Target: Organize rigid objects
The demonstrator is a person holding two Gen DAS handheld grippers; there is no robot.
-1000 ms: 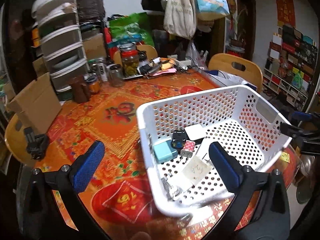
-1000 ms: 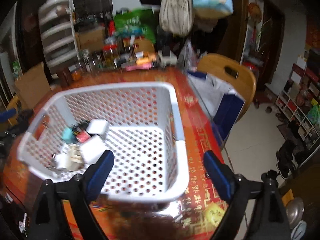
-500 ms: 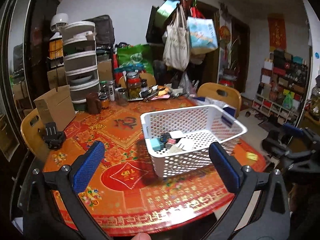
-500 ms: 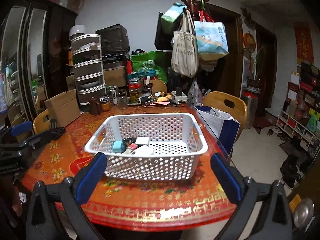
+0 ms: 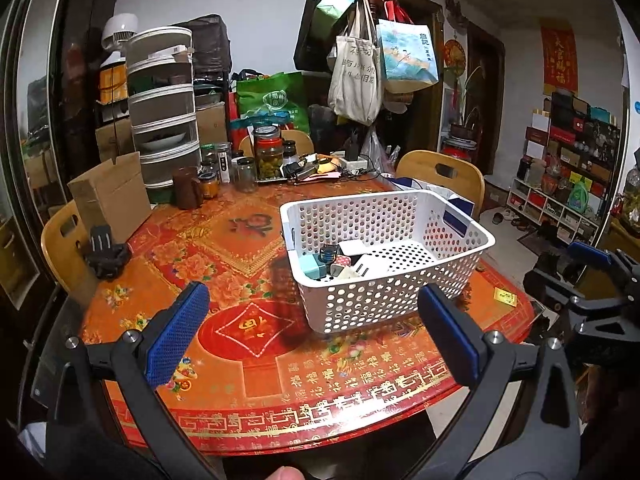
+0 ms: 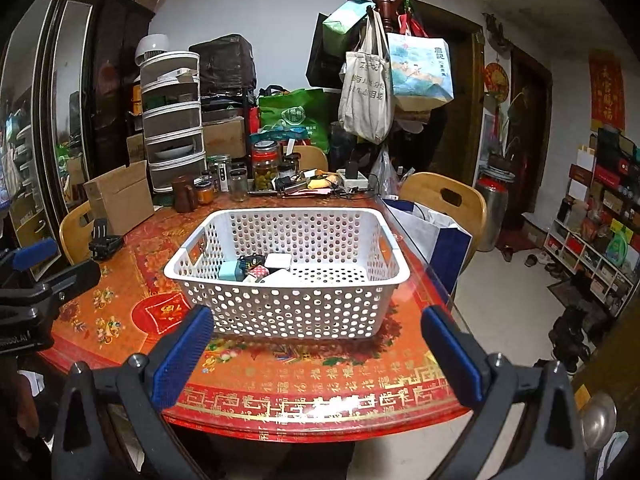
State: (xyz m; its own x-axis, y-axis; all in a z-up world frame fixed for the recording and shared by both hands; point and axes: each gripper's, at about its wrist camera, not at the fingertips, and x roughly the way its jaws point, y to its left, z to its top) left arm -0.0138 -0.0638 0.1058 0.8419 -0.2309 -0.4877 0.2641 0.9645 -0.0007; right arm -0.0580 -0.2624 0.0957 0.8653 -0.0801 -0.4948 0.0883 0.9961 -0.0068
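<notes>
A white perforated basket (image 5: 400, 300) (image 6: 296, 312) stands on the red patterned round table (image 5: 248, 344) (image 6: 304, 384). Inside it lie several small chargers and plugs: a teal block (image 5: 311, 267) (image 6: 229, 271), a dark one (image 5: 328, 254), white ones (image 5: 352, 247) (image 6: 278, 261). My left gripper (image 5: 312, 336) is open and empty, held back above the table's near edge. My right gripper (image 6: 316, 356) is open and empty, also back from the basket. Each gripper shows at the side of the other's view.
Jars (image 5: 268, 152), a power strip and cables crowd the table's far side. A cardboard box (image 5: 110, 196) and a black clamp (image 5: 105, 248) sit at the left. Wooden chairs (image 5: 440, 172) ring the table. A coat stand with bags (image 5: 360, 72) is behind.
Both grippers have pulled back and up from the basket, which now looks smaller and farther. The basket and its contents stay in place.
</notes>
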